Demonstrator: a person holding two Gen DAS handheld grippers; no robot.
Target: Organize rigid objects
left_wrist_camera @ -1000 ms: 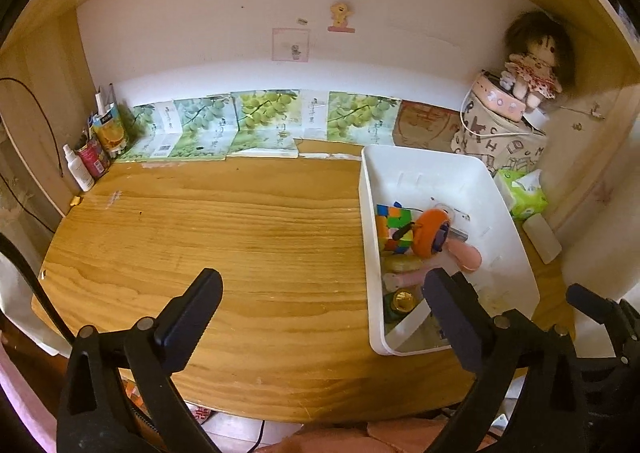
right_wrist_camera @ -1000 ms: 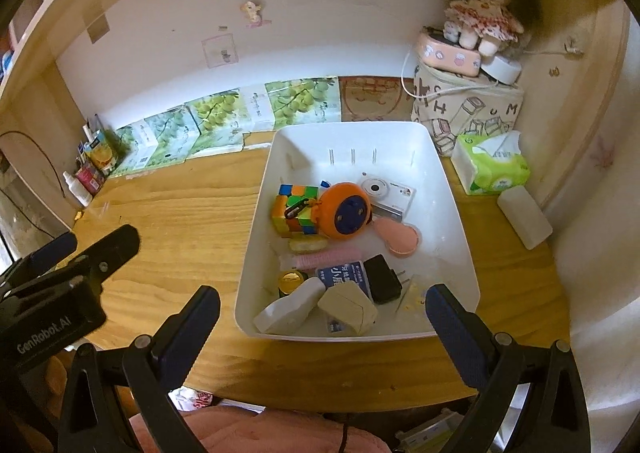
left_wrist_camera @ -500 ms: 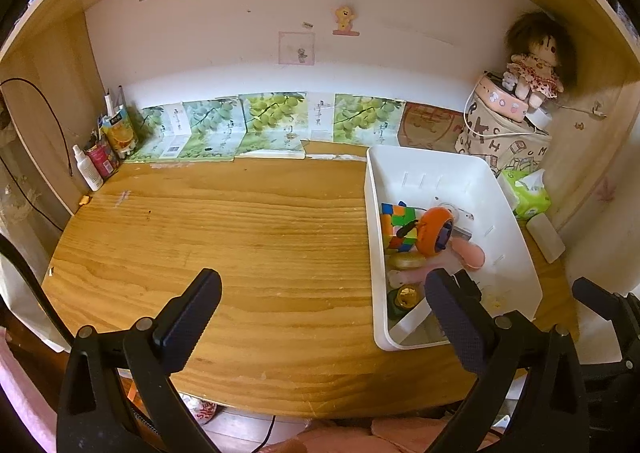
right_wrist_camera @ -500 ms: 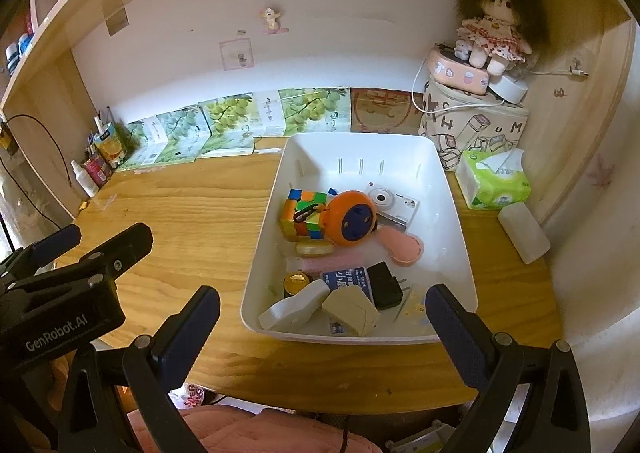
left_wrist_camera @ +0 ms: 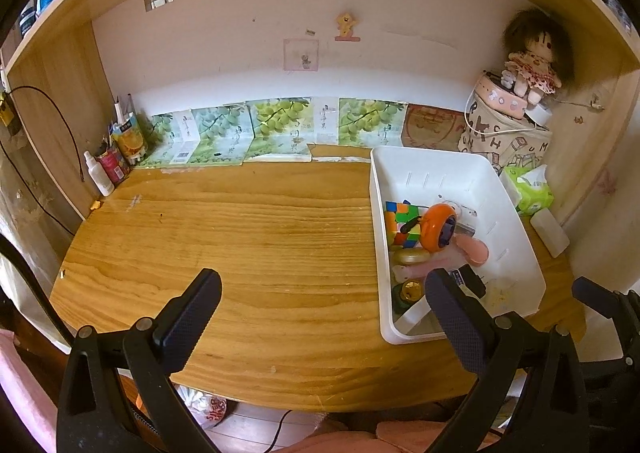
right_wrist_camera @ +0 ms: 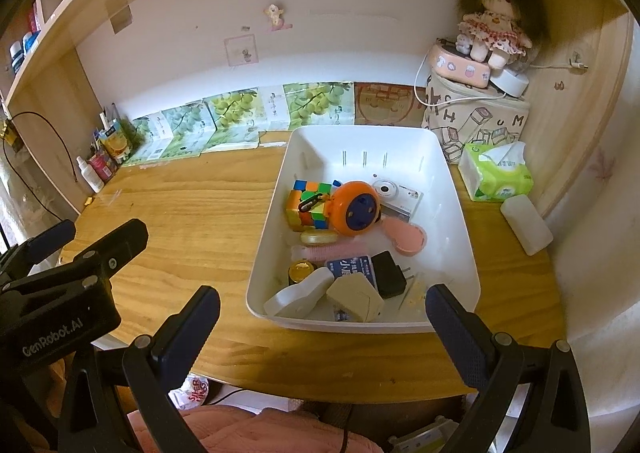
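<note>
Rigid objects fill white bin (right_wrist_camera: 460, 213); both grippers hover empty, jaws spread.

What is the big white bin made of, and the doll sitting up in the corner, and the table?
The white bin looks like smooth, slightly glossy plastic: thin moulded walls with slots. The doll looks soft, probably cloth, with a frilly printed dress and fuzzy yarn-like hair. The table looks like wood or a wood-look top, with visible grain lines; I cannot tell which.

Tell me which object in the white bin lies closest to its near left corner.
The white rounded piece in the white bin. It sits against the near wall at the left, beside the beige angular block; the black charger lies farther right.
</note>
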